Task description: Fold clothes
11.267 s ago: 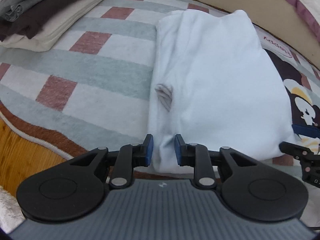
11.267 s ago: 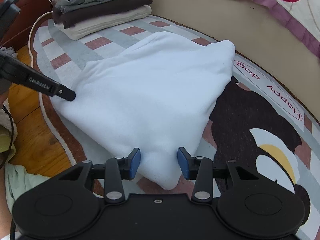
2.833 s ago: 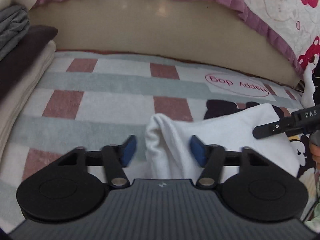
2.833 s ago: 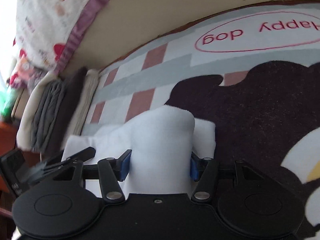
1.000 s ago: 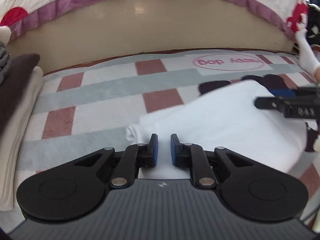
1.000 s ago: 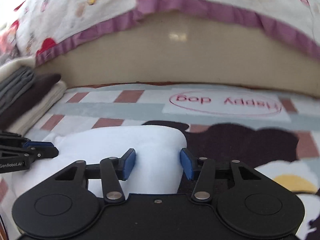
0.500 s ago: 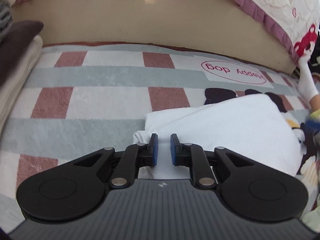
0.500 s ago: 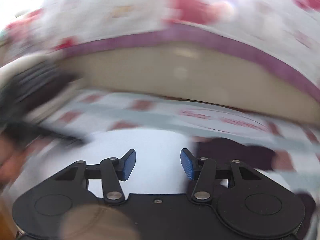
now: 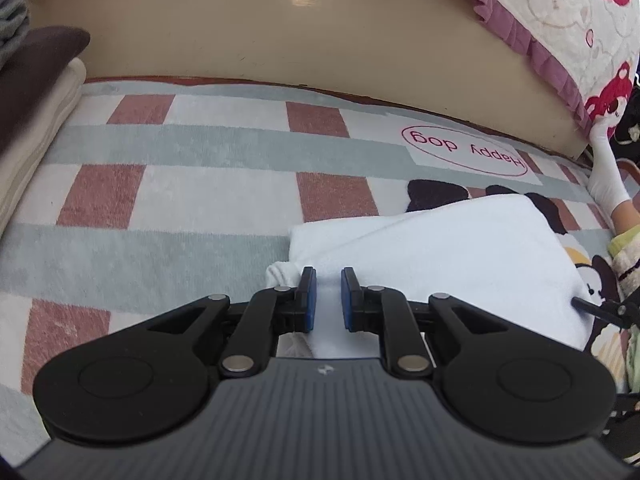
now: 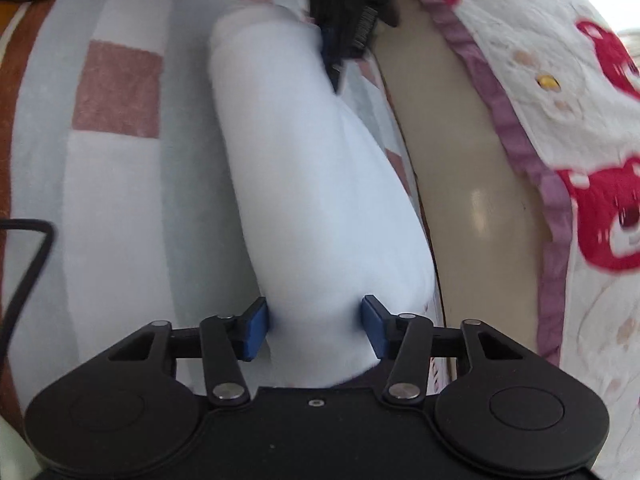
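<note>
A folded white garment (image 9: 436,248) lies on the checked rug (image 9: 192,184). My left gripper (image 9: 327,298) is shut on the garment's near left edge, with white cloth pinched between the blue pads. In the right wrist view the same white garment (image 10: 304,184) runs away from me as a long fold. My right gripper (image 10: 314,330) is open around its near end, its blue pads on either side of the bulging cloth. The left gripper (image 10: 344,28) shows blurred at the garment's far end.
A stack of folded clothes (image 9: 28,92) sits at the far left. The beige bed base (image 9: 280,44) and a frilled quilt (image 9: 560,12) border the rug's far side. A black cable (image 10: 28,264) lies at the left in the right wrist view.
My right gripper has swung round to the garment's right end and now looks along the fold toward the left gripper. My left gripper stays shut on the cloth.
</note>
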Demonstrator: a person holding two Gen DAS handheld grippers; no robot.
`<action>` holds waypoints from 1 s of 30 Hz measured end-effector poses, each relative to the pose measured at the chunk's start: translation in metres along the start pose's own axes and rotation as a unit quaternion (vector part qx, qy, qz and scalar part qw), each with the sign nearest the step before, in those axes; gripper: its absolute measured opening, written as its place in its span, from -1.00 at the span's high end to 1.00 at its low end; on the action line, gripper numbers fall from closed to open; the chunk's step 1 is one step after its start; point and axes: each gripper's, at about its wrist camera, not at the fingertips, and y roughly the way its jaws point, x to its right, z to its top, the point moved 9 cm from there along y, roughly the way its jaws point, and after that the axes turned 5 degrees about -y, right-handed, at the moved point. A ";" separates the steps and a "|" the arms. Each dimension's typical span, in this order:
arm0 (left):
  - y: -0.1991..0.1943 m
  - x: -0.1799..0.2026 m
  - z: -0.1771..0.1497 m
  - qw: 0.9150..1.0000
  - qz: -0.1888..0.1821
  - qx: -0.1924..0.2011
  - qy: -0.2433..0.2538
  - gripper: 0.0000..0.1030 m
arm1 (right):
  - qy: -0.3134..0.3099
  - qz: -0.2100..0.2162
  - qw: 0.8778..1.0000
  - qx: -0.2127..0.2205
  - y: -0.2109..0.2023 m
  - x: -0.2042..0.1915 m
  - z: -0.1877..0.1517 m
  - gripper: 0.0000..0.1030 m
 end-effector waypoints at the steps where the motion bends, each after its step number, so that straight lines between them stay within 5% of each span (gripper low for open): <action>1: 0.001 0.000 0.000 1.000 0.001 0.000 -0.001 0.73 | 0.017 0.001 1.000 -0.009 0.000 0.003 -0.006 0.00; 3: 0.002 0.000 0.001 1.000 0.003 -0.001 -0.002 0.73 | 0.059 0.000 0.997 -0.049 0.006 0.006 -0.024 0.11; 5: 0.002 -0.002 0.002 1.000 0.006 0.000 -0.005 0.72 | 0.101 -0.001 0.991 -0.089 0.010 0.009 -0.041 1.00; 8: -0.011 -0.018 0.015 0.997 -0.022 0.015 -0.065 0.72 | 0.249 0.022 0.964 -0.089 -0.005 0.026 -0.061 0.88; 9: -0.021 -0.025 0.022 0.995 -0.031 0.028 -0.093 0.72 | 0.324 0.046 0.942 -0.071 -0.015 0.034 -0.063 0.39; 10: -0.036 -0.035 0.028 0.993 -0.027 0.051 -0.107 0.72 | 0.393 0.070 0.915 -0.053 -0.023 0.043 -0.065 -0.34; 11: -0.051 -0.043 0.030 0.991 -0.014 0.064 -0.115 0.71 | 0.450 0.094 0.888 -0.035 -0.027 0.050 -0.067 -0.50; 13: -0.077 -0.056 0.028 0.987 -0.006 0.080 -0.142 0.65 | 0.544 0.139 0.827 0.000 -0.029 0.064 -0.070 -0.54; 17: -0.105 -0.043 0.008 0.976 -0.081 0.060 -0.191 0.49 | 0.688 0.186 0.699 0.060 -0.018 0.092 -0.079 -0.54; 18: -0.107 -0.033 0.001 0.980 -0.080 0.054 -0.173 0.45 | 0.702 0.189 0.684 0.065 -0.012 0.095 -0.079 -0.54; 24: -0.090 0.018 -0.040 0.989 -0.097 -0.019 -0.107 0.42 | 0.684 0.166 0.707 0.072 0.018 0.103 -0.051 -0.39; 27: -0.064 0.007 -0.057 0.992 -0.044 -0.064 -0.102 0.36 | 0.674 0.155 0.722 0.027 0.040 0.098 -0.051 -0.27; 30: -0.056 -0.014 -0.065 0.978 -0.059 -0.085 -0.178 0.34 | 0.696 0.172 0.696 0.030 0.045 0.091 -0.062 -0.27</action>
